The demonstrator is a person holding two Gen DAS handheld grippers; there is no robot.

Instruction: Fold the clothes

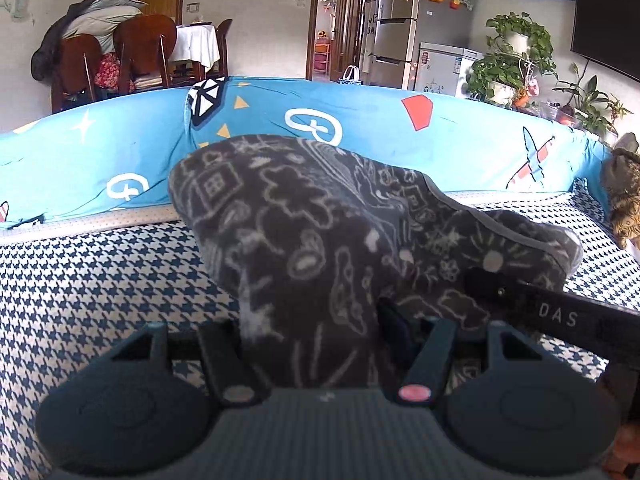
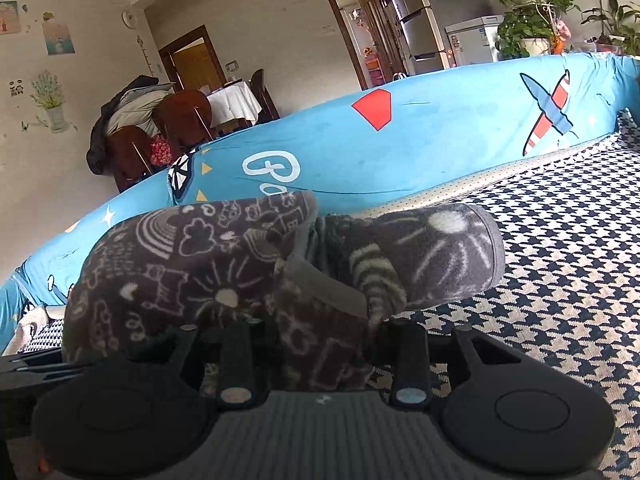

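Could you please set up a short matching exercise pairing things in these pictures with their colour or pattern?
Things:
1. fleece garment
2. sofa backrest cover
3. seat cover
4. dining chairs

Descriptions:
A. dark brown wood
B. blue and white houndstooth
C. dark grey with pale doodles
D. bright blue with cartoon prints

Pairs: 1-C, 2-D, 3-B, 4-A
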